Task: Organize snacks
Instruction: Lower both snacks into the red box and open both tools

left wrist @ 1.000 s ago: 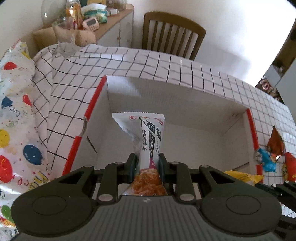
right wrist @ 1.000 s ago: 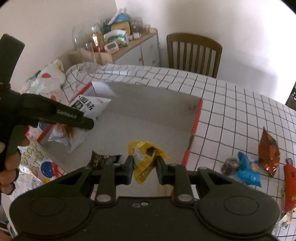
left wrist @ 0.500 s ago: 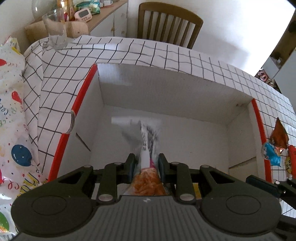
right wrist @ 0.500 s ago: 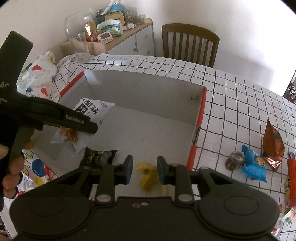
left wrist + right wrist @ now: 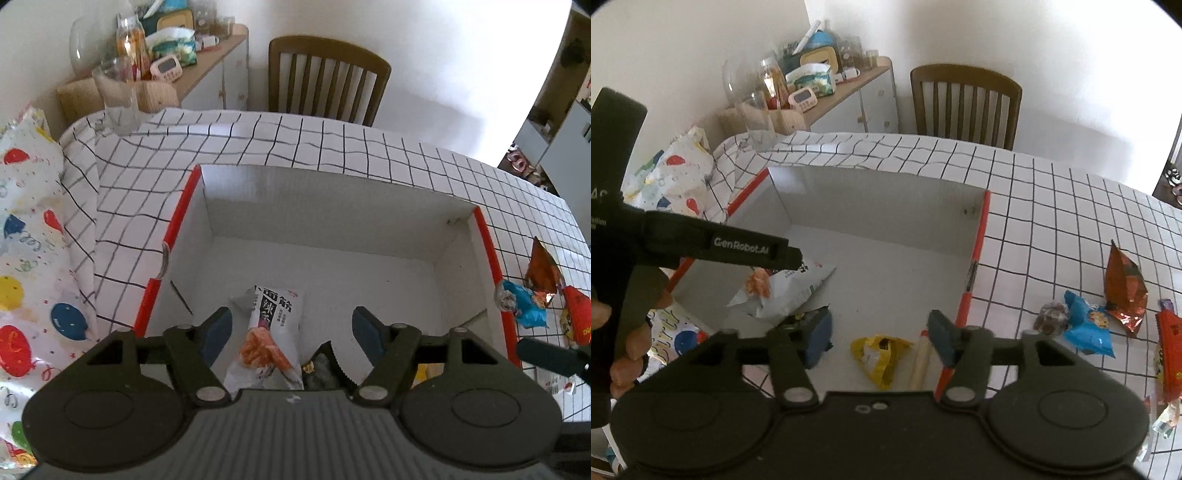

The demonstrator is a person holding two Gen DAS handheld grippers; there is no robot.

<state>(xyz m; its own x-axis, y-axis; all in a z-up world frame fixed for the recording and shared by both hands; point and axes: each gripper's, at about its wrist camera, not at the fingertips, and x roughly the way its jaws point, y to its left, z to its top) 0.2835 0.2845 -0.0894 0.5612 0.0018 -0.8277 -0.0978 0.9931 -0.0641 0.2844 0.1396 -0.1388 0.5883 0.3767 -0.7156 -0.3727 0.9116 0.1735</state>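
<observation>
Both grippers opening, pads clear: left gripper [image 5: 291,332] over white packet [image 5: 271,328], right gripper [image 5: 879,334] over yellow packet [image 5: 877,356]. Likely light, crinkly, slippery; pinch sealed ends.

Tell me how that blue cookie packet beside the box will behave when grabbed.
The blue cookie packet looks crinkled and puffy, so it will probably flex and feel light. Its glossy film may slip. It lies flat against the dark wrapped snack, which a push would likely nudge.
</observation>
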